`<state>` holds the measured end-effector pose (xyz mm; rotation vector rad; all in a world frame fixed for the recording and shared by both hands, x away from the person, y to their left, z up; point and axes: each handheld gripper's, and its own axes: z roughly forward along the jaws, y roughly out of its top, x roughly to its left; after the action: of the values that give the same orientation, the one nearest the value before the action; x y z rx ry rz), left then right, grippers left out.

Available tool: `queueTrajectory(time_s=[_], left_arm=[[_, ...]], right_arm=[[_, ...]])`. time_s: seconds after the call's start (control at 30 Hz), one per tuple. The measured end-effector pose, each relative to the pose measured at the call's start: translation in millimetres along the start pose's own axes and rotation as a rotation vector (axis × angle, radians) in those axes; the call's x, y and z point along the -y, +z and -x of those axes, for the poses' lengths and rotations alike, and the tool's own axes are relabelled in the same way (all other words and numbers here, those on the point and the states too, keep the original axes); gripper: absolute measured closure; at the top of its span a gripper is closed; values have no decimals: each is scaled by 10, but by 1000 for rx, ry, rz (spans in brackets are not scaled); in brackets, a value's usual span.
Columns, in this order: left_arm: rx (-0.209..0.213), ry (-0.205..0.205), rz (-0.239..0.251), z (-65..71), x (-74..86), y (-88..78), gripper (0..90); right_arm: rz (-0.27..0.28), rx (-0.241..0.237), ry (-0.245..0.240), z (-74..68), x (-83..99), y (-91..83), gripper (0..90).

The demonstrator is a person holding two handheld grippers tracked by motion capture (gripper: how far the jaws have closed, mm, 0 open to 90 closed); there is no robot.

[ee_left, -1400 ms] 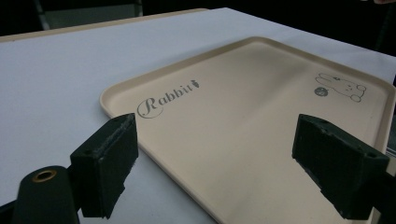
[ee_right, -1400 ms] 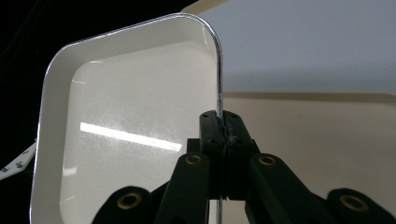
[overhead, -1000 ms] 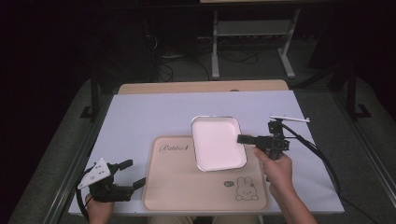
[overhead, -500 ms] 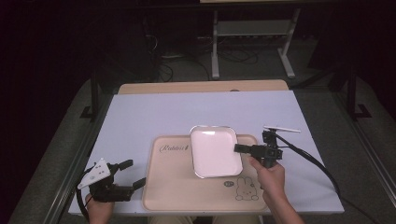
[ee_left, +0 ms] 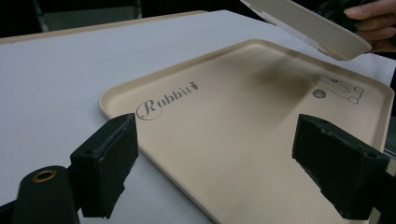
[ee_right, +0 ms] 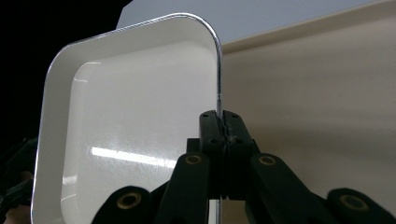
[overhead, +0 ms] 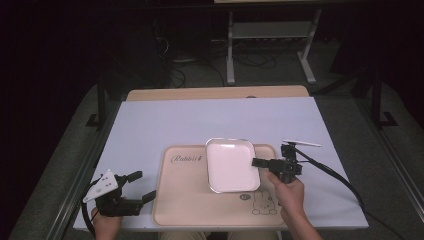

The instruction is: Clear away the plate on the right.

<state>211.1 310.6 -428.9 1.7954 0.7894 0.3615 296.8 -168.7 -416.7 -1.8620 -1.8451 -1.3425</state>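
Observation:
A white square plate [overhead: 231, 164] hangs tilted above the beige rabbit tray [overhead: 185, 200], held by its right rim. My right gripper [overhead: 256, 162] is shut on that rim; in the right gripper view the two jaws pinch the plate's [ee_right: 130, 135] thin edge at the gripper tip [ee_right: 224, 122]. My left gripper [overhead: 140, 186] rests at the table's front left corner, open, jaws pointing at the tray's left edge. In the left gripper view its wide-apart pads [ee_left: 109, 163] frame the tray [ee_left: 243, 121], and the plate [ee_left: 308, 25] floats above the tray's far side.
The tray lies on a pale lilac table cover [overhead: 165, 125], with a wooden table edge [overhead: 215, 93] behind. A metal stand [overhead: 270, 35] and cables sit on the dark floor beyond. The right gripper's cable [overhead: 335, 175] trails over the table's right side.
The right gripper has lowered the plate toward the tray and drawn it slightly nearer the front edge. The left gripper has kept still.

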Motion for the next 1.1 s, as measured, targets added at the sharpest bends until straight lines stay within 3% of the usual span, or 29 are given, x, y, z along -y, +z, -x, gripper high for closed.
queueTrajectory(time_s=[0.27,0.57,1.1], left_arm=[[0,0,2,-2,-2,-5,140],[1,0,0,-3,-2,1,140],[2,-2,2,2,-1,0,140]], right_arm=[[-4,33,2,19,57,73,881],[0,42,42,117,126,136,881],[-4,89,43,144,197,214,881]])
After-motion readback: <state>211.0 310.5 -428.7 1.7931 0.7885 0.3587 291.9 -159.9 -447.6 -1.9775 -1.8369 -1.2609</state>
